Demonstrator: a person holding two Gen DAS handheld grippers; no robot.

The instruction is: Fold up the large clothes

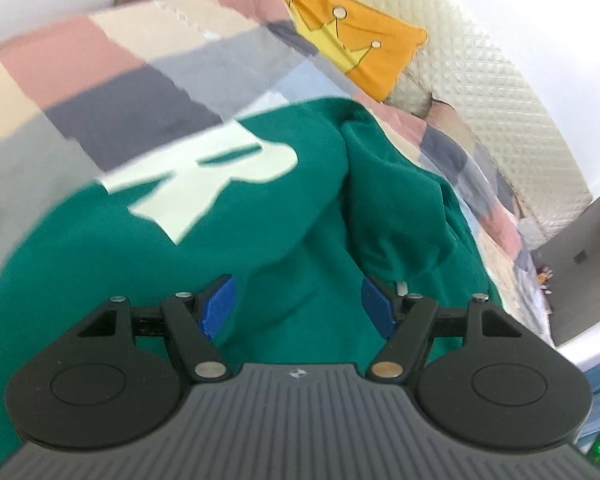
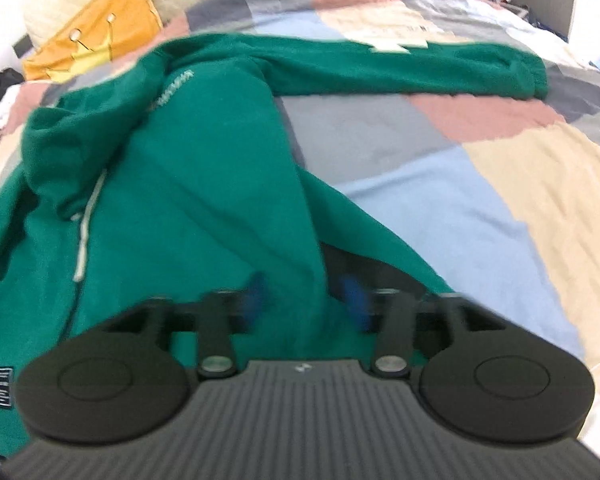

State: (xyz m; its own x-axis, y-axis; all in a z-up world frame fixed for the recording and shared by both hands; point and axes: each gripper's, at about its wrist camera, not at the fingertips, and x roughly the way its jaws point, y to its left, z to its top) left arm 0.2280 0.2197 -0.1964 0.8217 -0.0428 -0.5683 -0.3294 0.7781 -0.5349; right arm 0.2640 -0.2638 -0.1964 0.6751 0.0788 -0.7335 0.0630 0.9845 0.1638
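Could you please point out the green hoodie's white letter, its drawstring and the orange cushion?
white letter (image 1: 204, 172): left wrist view, on its stem.
drawstring (image 2: 85, 236): right wrist view, mid-cord.
orange cushion (image 1: 384, 60): left wrist view, plain fabric.

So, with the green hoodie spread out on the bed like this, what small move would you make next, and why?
Probably fold the sleeve in across the body. The green hoodie lies on the patchwork quilt with that sleeve stretched sideways. The left gripper and right gripper both hang open over the cloth, so I'd carry the right gripper to the cuff first.
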